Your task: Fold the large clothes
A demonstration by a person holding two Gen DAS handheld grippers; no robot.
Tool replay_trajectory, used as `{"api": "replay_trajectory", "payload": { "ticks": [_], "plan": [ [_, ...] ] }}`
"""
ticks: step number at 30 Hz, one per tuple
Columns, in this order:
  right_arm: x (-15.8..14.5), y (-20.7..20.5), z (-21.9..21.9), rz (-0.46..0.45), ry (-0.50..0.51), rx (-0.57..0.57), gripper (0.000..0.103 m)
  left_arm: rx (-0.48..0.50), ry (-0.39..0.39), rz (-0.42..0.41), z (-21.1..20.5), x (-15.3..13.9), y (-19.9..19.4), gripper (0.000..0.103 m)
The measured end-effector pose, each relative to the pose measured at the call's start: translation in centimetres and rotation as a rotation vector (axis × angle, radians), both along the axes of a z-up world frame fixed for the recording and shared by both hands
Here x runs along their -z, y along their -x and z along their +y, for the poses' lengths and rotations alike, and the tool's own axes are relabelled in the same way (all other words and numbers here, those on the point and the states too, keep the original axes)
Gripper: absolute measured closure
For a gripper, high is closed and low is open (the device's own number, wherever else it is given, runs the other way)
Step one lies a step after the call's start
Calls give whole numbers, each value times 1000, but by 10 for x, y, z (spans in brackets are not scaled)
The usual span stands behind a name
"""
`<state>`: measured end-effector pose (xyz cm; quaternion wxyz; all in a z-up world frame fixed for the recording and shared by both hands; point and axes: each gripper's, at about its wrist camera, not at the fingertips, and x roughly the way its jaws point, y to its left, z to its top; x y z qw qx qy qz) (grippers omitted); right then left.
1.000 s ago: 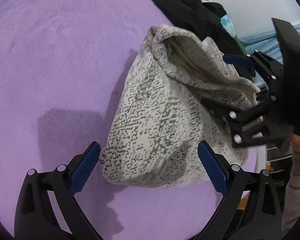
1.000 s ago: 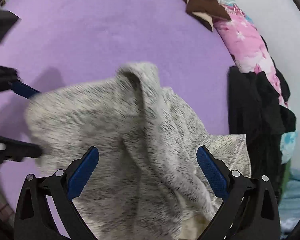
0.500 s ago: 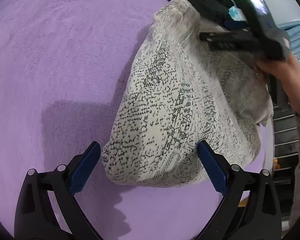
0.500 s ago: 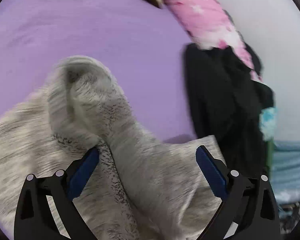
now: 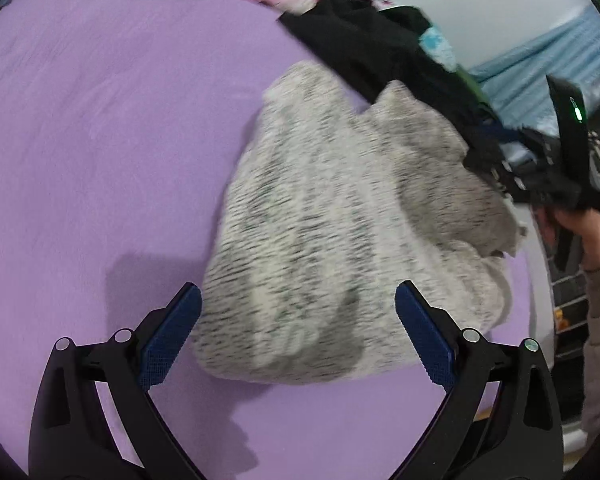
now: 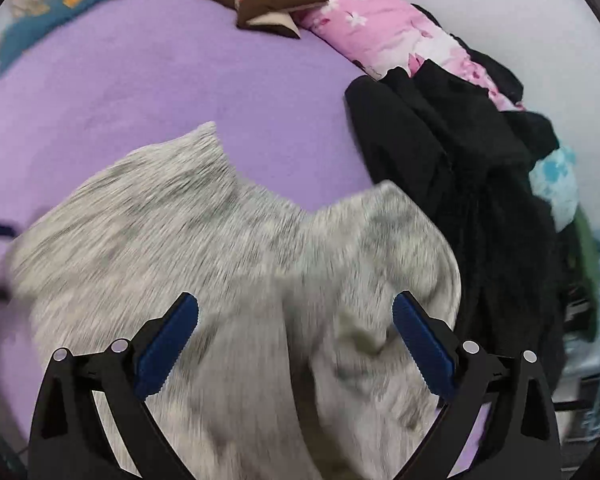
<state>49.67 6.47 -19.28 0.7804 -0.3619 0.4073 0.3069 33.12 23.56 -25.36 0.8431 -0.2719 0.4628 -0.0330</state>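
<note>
A grey-and-white knitted sweater [image 5: 340, 232] lies bunched on the purple bed cover [image 5: 100, 140]. My left gripper [image 5: 296, 340] is open just above the sweater's near edge, blue pads apart, nothing held. In the right wrist view the same sweater [image 6: 220, 264] spreads out under my right gripper [image 6: 296, 344], which is also open with cloth below the gap, not pinched. From the left wrist view the right gripper body [image 5: 556, 168] and the hand [image 5: 580, 228] holding it sit at the sweater's far right edge. The picture is motion-blurred.
A pile of black clothes [image 6: 460, 168] lies right of the sweater, with a pink floral quilt [image 6: 380, 28] behind it. A brown cloth [image 6: 268, 4] and a blue item [image 6: 68, 12] lie at the far side of the bed. A wire rack [image 5: 576, 288] stands off the bed's right edge.
The right gripper has drawn back from over the sweater to its right edge. The raised fold has dropped and the sweater lies flatter and wider. The left gripper stays open, and its view has tilted up.
</note>
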Motion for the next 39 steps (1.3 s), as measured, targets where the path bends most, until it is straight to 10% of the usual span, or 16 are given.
{"api": "replay_trajectory", "payload": {
  "ticks": [6, 13, 23, 25, 27, 36, 39],
  "plan": [
    [-15, 17, -90, -74, 93, -24, 7, 114, -57, -101, -44, -20, -6, 9],
    [34, 28, -156, -91, 333, -65, 7, 199, -78, -118, -80, -15, -14, 9],
    [69, -11, -173, -42, 353, 7, 7, 192, -94, -95, -88, -2, -24, 9],
    [67, -17, -173, -31, 342, 3, 21, 196, -104, -93, -89, -2, -24, 9],
    [66, -28, -178, 11, 335, 35, 56, 201, -109, -94, -90, 0, -25, 9],
    [49, -80, -181, -72, 312, 151, 70, 196, -124, -94, -88, 0, -24, 9],
    [53, -99, -179, -76, 320, 201, 50, 190, -132, -94, -87, 0, -24, 9]
  ]
}}
